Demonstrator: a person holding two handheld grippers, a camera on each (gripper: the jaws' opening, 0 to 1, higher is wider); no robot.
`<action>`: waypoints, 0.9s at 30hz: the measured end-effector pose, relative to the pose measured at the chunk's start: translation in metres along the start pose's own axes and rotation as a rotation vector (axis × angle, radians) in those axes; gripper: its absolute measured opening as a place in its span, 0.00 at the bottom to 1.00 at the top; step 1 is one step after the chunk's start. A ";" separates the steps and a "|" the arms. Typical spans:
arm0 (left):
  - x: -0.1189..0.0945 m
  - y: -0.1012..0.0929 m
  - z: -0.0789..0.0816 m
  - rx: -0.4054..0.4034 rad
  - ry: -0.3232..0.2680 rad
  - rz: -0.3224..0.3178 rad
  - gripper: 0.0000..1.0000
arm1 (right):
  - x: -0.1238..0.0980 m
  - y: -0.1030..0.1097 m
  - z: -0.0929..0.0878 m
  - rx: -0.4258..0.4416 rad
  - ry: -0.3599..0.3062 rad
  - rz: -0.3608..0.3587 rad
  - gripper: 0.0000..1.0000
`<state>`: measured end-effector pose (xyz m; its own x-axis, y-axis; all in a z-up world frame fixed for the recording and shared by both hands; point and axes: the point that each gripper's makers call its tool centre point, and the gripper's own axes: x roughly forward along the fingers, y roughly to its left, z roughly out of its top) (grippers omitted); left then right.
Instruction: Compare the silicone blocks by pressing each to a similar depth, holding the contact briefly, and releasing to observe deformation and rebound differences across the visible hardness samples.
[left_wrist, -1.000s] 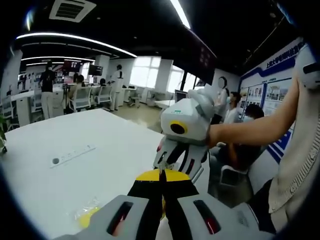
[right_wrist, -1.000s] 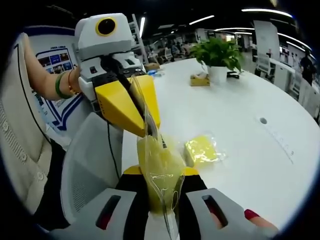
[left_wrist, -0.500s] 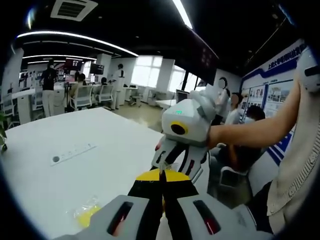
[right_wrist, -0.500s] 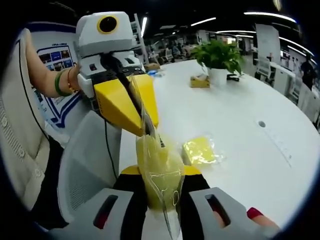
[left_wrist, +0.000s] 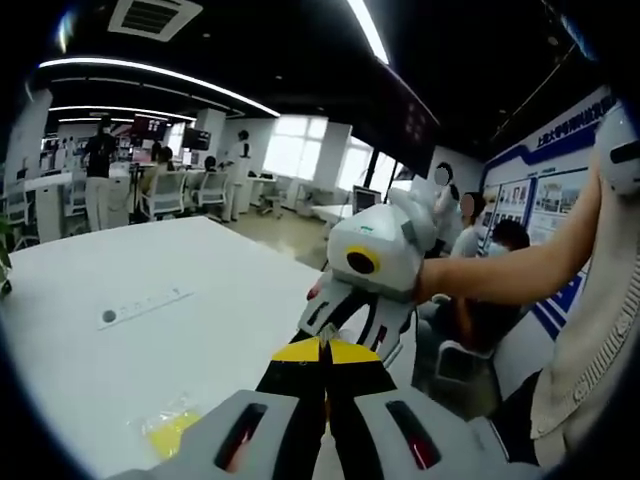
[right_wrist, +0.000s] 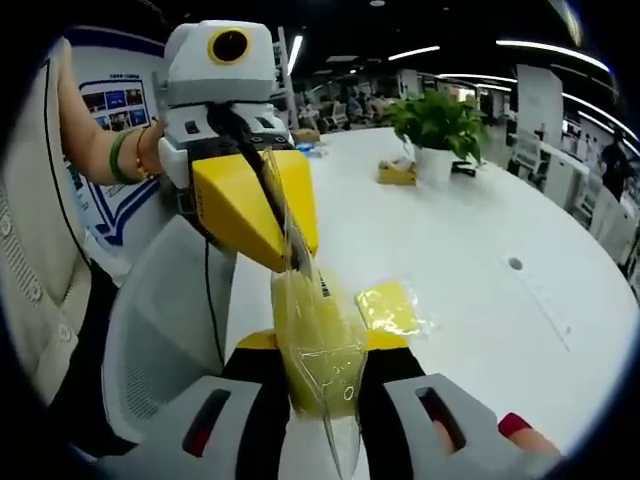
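An open office with a broad white table (right_wrist: 470, 260); the left gripper (right_wrist: 290, 262) and the right gripper (right_wrist: 318, 345) both clench one clear bag holding a yellow silicone block (right_wrist: 318, 330), lifted off the table; a second bagged block (right_wrist: 390, 307) lies near; the film looks slippery, the block light and soft, so grip through its body.

I'm looking into an open-plan office: a big white table (right_wrist: 470, 260) with a potted plant (right_wrist: 436, 122) on it, desks and office chairs (left_wrist: 160, 195) beyond it, ceiling strip lights (left_wrist: 160, 78), poster boards (left_wrist: 545, 185) on the wall.
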<state>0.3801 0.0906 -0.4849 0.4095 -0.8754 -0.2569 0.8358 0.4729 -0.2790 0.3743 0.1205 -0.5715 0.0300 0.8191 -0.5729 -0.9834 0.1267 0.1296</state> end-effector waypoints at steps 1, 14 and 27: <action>0.000 0.000 0.000 -0.002 -0.001 0.000 0.00 | 0.000 -0.001 0.001 -0.002 -0.003 -0.003 0.21; -0.003 0.001 0.002 -0.014 -0.018 0.013 0.00 | 0.000 -0.003 0.004 -0.029 -0.018 -0.024 0.24; -0.003 0.001 -0.003 -0.044 -0.012 0.011 0.00 | 0.001 -0.001 0.000 -0.030 -0.008 -0.028 0.27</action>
<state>0.3788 0.0937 -0.4874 0.4236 -0.8710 -0.2489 0.8143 0.4865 -0.3167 0.3749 0.1210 -0.5724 0.0587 0.8202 -0.5691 -0.9871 0.1329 0.0896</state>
